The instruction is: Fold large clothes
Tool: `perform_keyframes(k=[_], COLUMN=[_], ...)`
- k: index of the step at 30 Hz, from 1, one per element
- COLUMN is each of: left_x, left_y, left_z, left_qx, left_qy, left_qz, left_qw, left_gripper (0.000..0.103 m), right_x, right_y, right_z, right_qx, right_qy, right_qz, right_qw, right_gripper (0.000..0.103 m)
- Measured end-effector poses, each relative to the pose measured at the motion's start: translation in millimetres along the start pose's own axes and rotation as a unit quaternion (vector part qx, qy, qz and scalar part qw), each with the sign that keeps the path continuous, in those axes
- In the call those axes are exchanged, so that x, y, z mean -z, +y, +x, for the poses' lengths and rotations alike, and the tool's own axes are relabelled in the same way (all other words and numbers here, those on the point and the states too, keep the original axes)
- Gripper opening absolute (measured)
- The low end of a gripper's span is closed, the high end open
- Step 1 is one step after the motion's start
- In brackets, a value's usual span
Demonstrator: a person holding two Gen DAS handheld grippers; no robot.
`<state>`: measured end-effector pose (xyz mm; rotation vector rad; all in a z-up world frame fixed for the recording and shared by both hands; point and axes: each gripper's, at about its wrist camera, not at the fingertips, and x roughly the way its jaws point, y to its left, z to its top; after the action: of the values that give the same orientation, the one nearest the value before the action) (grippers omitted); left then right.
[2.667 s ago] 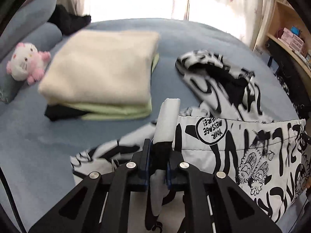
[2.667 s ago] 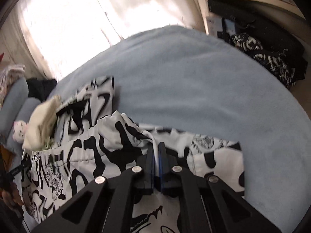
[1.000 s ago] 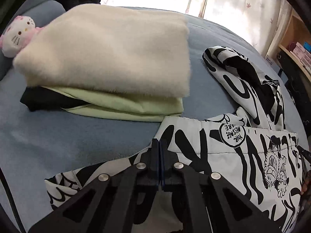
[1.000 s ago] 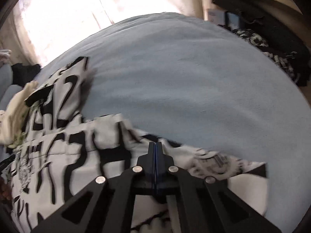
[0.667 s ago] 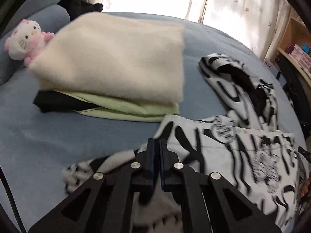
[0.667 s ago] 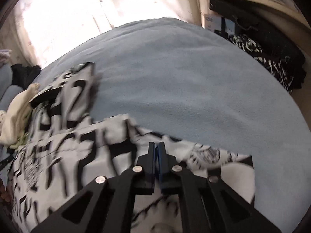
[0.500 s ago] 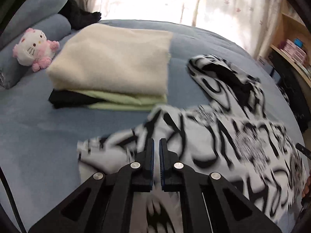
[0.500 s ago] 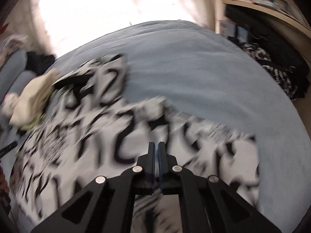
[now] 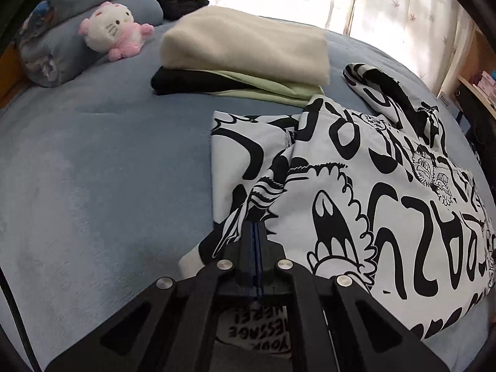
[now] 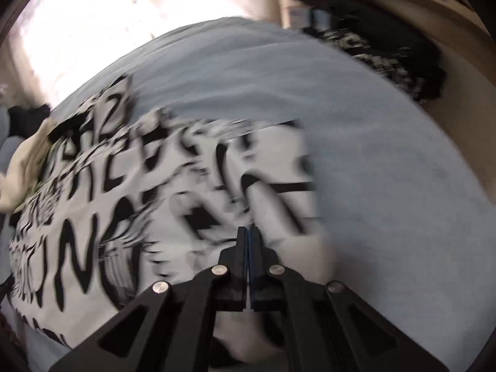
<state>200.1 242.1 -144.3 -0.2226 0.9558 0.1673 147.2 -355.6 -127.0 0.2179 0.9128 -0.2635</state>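
Here your left gripper (image 9: pixel 255 232) is clamped on a fold of the black-and-white printed garment (image 9: pixel 372 192), which spreads ahead and to the right of its fingers across the blue bed (image 9: pixel 93 170). Beyond it, ahead of the tips, sits a stack of folded clothes (image 9: pixel 248 59), with a pink plush toy (image 9: pixel 111 31) farther left. Your right gripper (image 10: pixel 248 232) is likewise pinched tight on the garment's cloth, blurred, lying ahead and to its left.

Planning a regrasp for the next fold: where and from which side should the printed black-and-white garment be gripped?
Grip the printed garment at its straight left edge, coming in low from the bare blue bedding on that side. That edge lies flat and exposed; the far end butts against the folded stack.
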Motion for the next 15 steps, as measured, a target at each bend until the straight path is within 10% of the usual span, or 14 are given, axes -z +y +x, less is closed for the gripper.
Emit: perform_keyframes(k=[15], left_x=[-3.5], left_y=[-4.1], left_z=[-1.8], left_qx=[-0.009], left_qy=[0.027], left_qz=[-0.004], left_qw=[0.9996], left_gripper=[0.002], right_x=[8.7], right_y=[-10.9], right_z=[-11.2], right_qx=[-0.005], right_qy=[0.013], right_qz=[0.028], right_qw=[1.0], right_gripper=[0.002])
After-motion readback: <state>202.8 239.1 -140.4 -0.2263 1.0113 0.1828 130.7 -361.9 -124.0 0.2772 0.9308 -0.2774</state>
